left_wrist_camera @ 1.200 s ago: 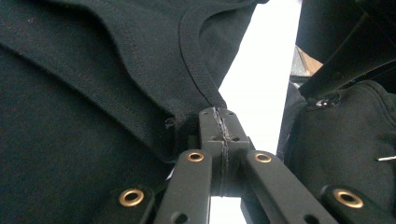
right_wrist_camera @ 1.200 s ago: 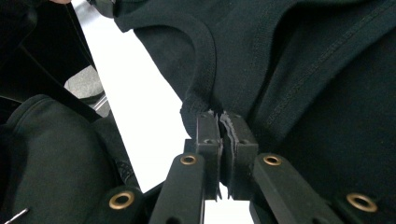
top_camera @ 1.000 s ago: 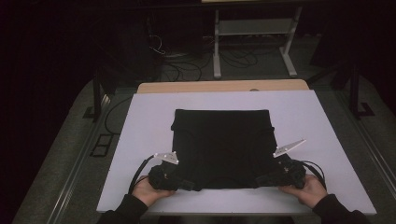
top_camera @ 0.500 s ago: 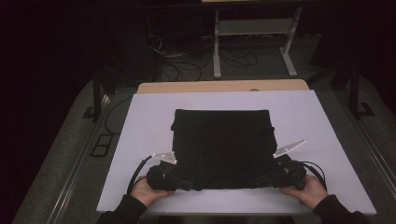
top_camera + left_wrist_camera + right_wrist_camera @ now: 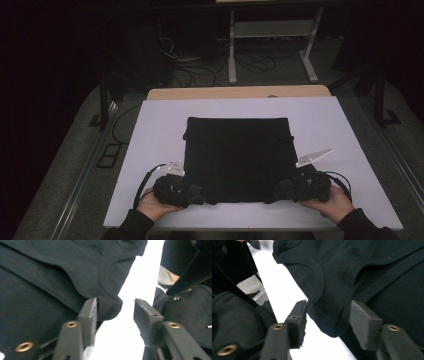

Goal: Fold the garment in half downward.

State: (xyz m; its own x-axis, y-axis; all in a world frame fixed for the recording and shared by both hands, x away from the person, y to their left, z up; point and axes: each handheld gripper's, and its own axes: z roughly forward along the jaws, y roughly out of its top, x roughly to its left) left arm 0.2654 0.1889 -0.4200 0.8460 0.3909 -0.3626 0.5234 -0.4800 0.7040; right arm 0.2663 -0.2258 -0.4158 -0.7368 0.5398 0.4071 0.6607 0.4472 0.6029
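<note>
1. The folded black garment (image 5: pixel 237 159) lies flat at the white table's (image 5: pixel 150 150) centre.
2. The left gripper (image 5: pixel 197 192), at the garment's 7 o'clock corner, has just been opening; cloth sits between its jaws, unpinched.
3. The right gripper (image 5: pixel 280 192), at 5 o'clock, likewise.
4. The fold looks done; withdrawing remains.

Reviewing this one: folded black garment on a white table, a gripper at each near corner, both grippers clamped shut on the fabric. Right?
Not quite. Both gripper views show the jaws apart: the left gripper and right gripper have just been opening, each with a corner of the black garment loose between its jaws. The rest holds: it lies folded on the white table.
</note>
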